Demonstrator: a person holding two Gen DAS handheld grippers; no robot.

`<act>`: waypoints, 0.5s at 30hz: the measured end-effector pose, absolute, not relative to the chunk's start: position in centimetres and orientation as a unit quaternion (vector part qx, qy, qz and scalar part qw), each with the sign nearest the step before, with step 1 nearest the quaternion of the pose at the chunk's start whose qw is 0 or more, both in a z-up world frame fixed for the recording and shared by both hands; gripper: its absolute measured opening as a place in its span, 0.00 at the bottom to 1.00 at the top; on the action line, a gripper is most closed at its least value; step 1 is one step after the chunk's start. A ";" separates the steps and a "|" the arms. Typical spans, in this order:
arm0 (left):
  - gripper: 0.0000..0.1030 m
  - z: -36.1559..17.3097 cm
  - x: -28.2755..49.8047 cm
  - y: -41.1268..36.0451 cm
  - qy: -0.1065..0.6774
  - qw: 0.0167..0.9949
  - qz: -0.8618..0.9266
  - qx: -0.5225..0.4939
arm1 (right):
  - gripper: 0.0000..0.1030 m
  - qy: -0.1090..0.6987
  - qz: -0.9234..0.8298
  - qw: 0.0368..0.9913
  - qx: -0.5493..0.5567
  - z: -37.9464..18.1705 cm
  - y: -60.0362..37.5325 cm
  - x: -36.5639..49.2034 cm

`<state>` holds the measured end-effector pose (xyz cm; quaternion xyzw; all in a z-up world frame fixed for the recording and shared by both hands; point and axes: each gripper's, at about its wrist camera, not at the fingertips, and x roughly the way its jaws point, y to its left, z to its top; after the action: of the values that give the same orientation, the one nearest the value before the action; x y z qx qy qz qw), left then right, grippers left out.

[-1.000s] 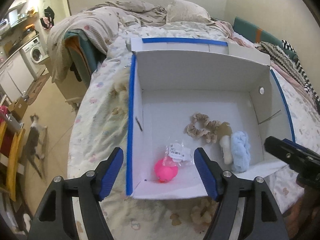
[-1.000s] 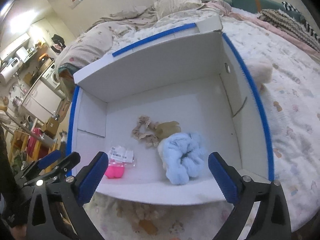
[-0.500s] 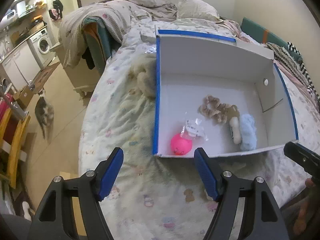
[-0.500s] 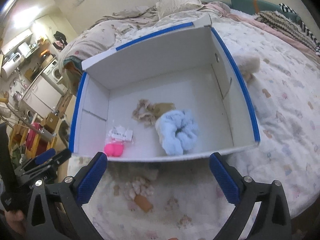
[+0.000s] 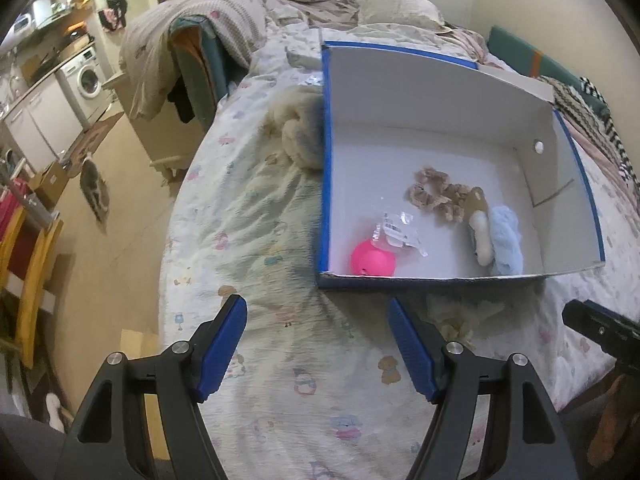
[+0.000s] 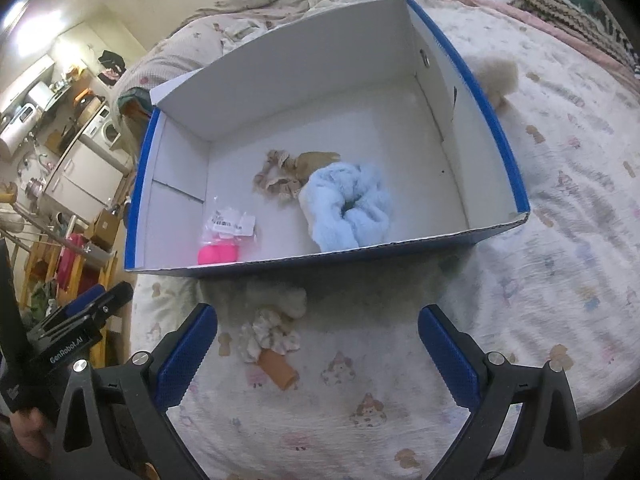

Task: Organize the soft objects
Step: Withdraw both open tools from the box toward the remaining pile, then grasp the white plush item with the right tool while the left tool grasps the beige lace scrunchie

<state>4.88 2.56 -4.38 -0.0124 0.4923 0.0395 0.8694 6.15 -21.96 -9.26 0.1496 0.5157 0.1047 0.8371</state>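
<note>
A white cardboard box with blue edges (image 5: 326, 184) (image 6: 500, 152) sits on the bed. Inside lie a light blue scrunchie (image 6: 348, 204) (image 5: 506, 238), a beige scrunchie (image 6: 276, 176) (image 5: 434, 196), a white fluffy item (image 5: 482, 236) and a pink ball with a plastic tag bag (image 5: 374, 258) (image 6: 218, 254). A cream scrunchie with a tan card (image 6: 270, 336) lies on the bed just in front of the box; it also shows in the left wrist view (image 5: 460, 316). A cream fluffy item (image 5: 302, 132) lies left of the box, another (image 6: 498, 74) to its right. My left gripper (image 5: 318, 342) and right gripper (image 6: 318, 354) are both open and empty, held back from the box's near wall.
The bed has a patterned sheet (image 5: 248, 216), with heaped blankets and pillows (image 5: 392, 0) at the far end. Left of the bed the floor (image 5: 120, 248) drops away, with a cat (image 5: 94, 190), a washing machine (image 5: 86, 80) and a yellow chair (image 5: 28, 280).
Both grippers have pulled back and up from the box. The box now sits farther away, and the cream scrunchie in front of it has come into view.
</note>
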 end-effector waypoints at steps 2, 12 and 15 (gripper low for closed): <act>0.69 -4.6 5.0 3.0 0.497 0.866 0.045 -0.020 | 1.00 0.519 0.108 0.834 0.154 -9.6 -21.8 6.3; 0.69 -5.4 5.5 3.9 0.520 0.851 0.045 -0.049 | 0.81 0.578 0.100 0.783 0.205 -14.0 -20.2 9.2; 0.69 -5.8 5.5 4.1 0.525 0.848 0.044 -0.049 | 0.75 0.592 0.097 0.778 0.189 -15.3 -18.4 10.7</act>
<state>5.51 4.12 -5.79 -0.0494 0.5255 0.0438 0.8482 10.66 -18.42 -15.31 0.1892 0.5915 0.0969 0.7777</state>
